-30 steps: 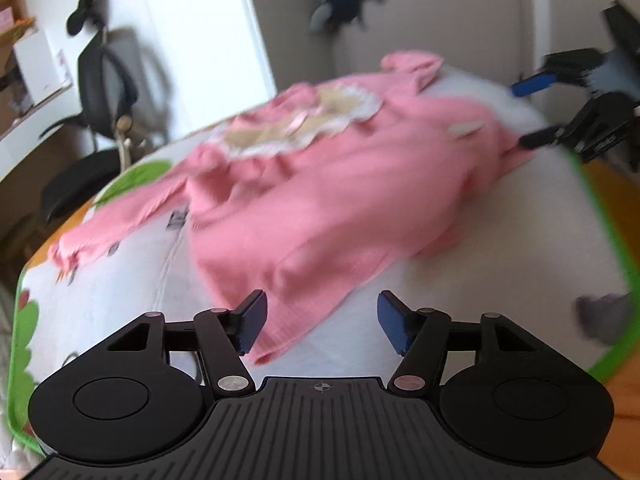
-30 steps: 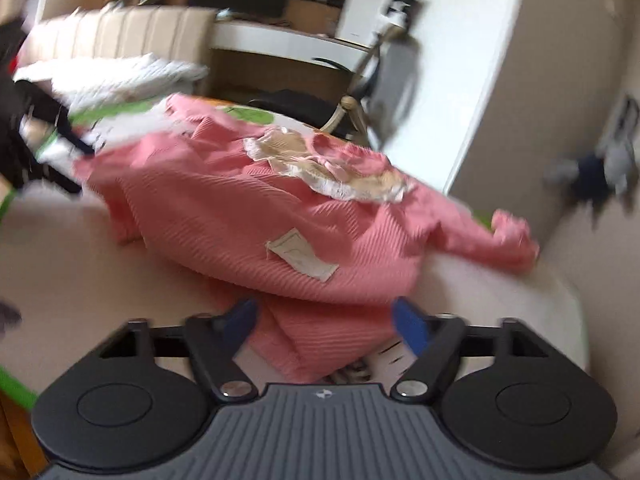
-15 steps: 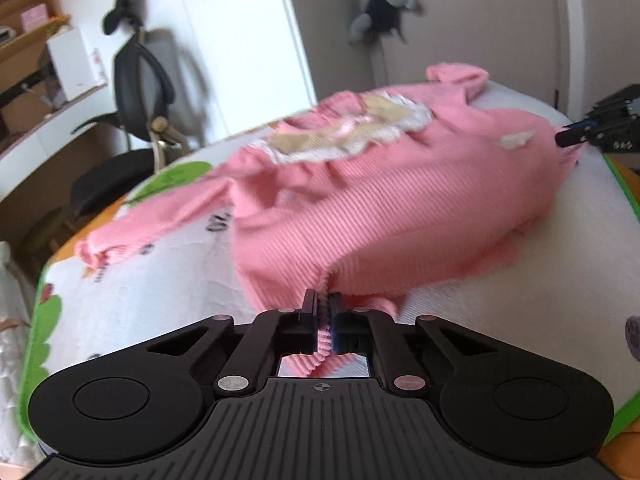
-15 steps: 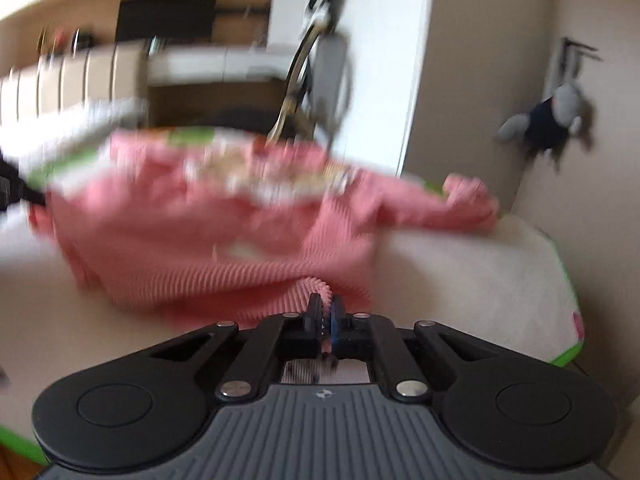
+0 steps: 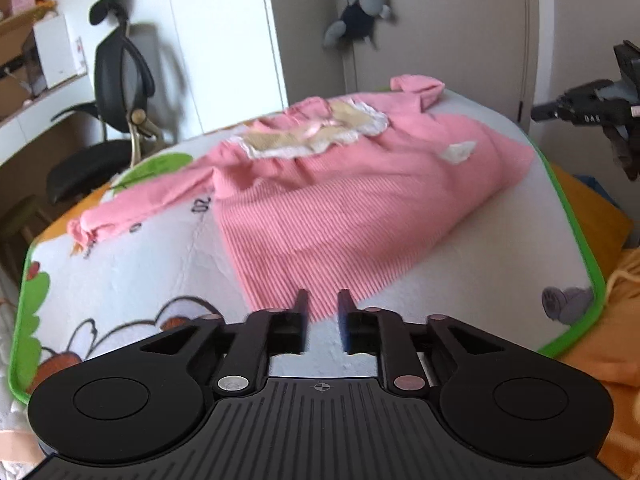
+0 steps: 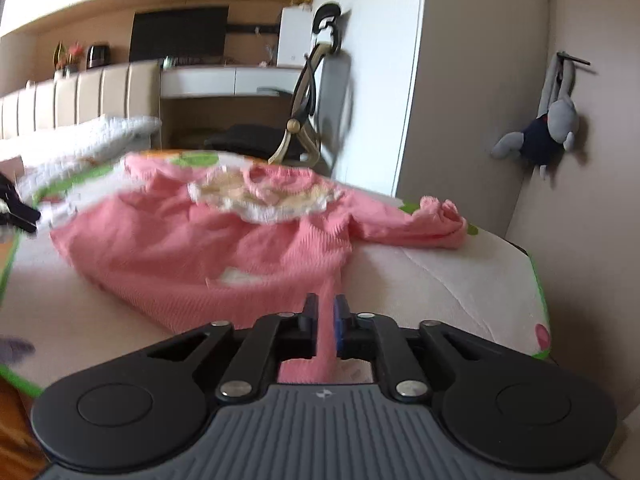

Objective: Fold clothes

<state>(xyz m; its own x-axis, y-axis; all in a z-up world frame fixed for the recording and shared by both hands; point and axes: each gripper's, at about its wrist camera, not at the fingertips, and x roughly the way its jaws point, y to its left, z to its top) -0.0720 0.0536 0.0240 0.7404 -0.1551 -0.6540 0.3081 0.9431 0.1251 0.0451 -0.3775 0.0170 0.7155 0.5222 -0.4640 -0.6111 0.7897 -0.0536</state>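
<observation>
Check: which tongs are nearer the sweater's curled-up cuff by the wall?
Right. The right tongs grip the pink sweater's hem on the same side as that cuff; the left tongs sit at the hem's opposite corner, diagonally across from it.

From my left camera I see the pink sweater [image 5: 344,208] spread on the mat [image 5: 500,256], its cream collar at the far end and one sleeve trailing left. My left gripper [image 5: 323,304] sits at the near hem, fingers [image 5: 301,304] parted with a gap between them, pink cloth showing just beyond. The right gripper [image 5: 588,114] hangs at far right, above the mat's green edge. An office chair [image 5: 120,92] stands far left; a stuffed toy [image 5: 360,16] hangs on the wall.
</observation>
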